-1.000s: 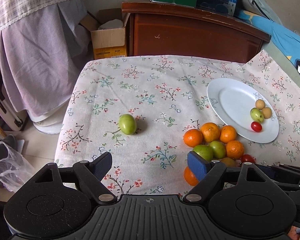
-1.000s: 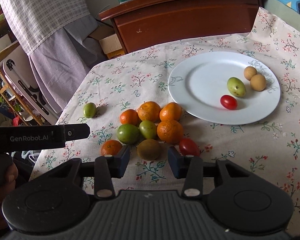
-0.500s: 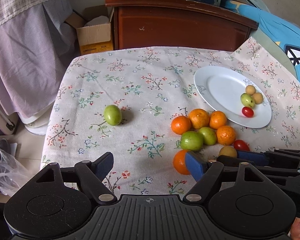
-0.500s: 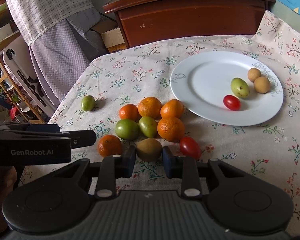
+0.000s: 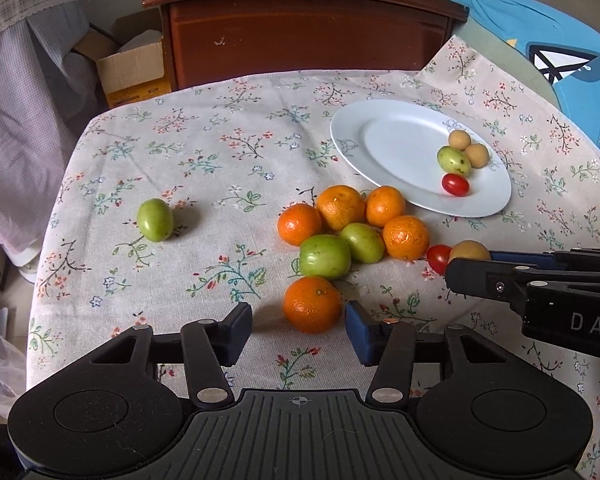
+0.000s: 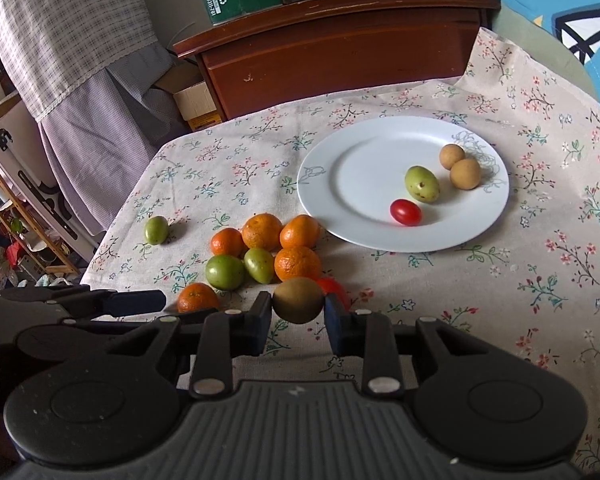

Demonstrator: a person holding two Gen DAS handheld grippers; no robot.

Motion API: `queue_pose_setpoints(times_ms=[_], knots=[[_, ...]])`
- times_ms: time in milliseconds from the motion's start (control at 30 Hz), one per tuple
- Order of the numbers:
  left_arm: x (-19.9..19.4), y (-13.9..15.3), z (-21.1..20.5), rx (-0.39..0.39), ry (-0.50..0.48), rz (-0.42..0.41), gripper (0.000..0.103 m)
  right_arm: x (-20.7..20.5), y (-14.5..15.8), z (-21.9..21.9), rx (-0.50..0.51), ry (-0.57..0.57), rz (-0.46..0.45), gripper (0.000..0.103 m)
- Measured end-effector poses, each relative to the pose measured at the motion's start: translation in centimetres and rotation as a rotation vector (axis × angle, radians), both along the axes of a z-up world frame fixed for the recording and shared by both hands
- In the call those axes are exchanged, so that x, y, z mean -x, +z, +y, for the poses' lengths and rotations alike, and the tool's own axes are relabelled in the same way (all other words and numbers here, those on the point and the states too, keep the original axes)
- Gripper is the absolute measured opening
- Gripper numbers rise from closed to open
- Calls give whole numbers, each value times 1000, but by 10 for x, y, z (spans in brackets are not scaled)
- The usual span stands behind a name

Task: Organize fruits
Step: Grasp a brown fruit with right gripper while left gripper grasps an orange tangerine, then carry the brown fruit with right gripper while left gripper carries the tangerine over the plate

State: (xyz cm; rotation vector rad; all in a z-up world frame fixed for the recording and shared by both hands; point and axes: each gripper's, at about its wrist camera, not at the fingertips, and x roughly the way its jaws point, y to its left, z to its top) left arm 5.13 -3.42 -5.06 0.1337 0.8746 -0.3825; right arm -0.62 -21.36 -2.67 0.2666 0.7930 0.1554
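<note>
My right gripper [image 6: 298, 312] is shut on a brown kiwi-like fruit [image 6: 298, 300], held just above the cloth; it also shows in the left wrist view [image 5: 469, 251]. My left gripper [image 5: 299, 326] is open, its jaws on either side of an orange [image 5: 312, 304] on the cloth. A cluster of oranges [image 6: 298, 263] and green fruits [image 6: 225, 272] lies behind, with a red tomato [image 5: 439, 258] beside it. A white plate [image 6: 352, 184] holds a red tomato [image 6: 405, 212], a green fruit [image 6: 421, 184] and two brown longans [image 6: 465, 174]. One green fruit [image 5: 155, 220] lies alone at left.
A floral tablecloth [image 5: 228, 148] covers the table. A dark wooden cabinet [image 5: 300, 36] stands behind it, with a cardboard box [image 5: 134, 72] and hanging checked cloth [image 6: 60, 40] at left. A blue cushion [image 5: 572, 68] lies at right.
My right gripper has closed on the brown fruit and lifted it slightly. My left gripper has moved right and forward so the near orange lies between its open jaws.
</note>
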Motion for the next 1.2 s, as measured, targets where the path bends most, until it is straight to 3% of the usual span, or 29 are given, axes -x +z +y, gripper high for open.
queue_pose_setpoints(times_ms=[233,467,733,1200], knots=[[0,-2,-5,-6,-37,-18,29,-1,-2,-2,-7,-9,10,29],[3,1,-5,26,-45,-10,29,-1,-4,-3,-14,-15,19,29],[10,17,-4,56,-48,-69,29,-1,-1,-5,-27,-22,11,29],[-4,46,-12,148,-54,-113,29,-8,21,-23,-57,-52,-60,29]])
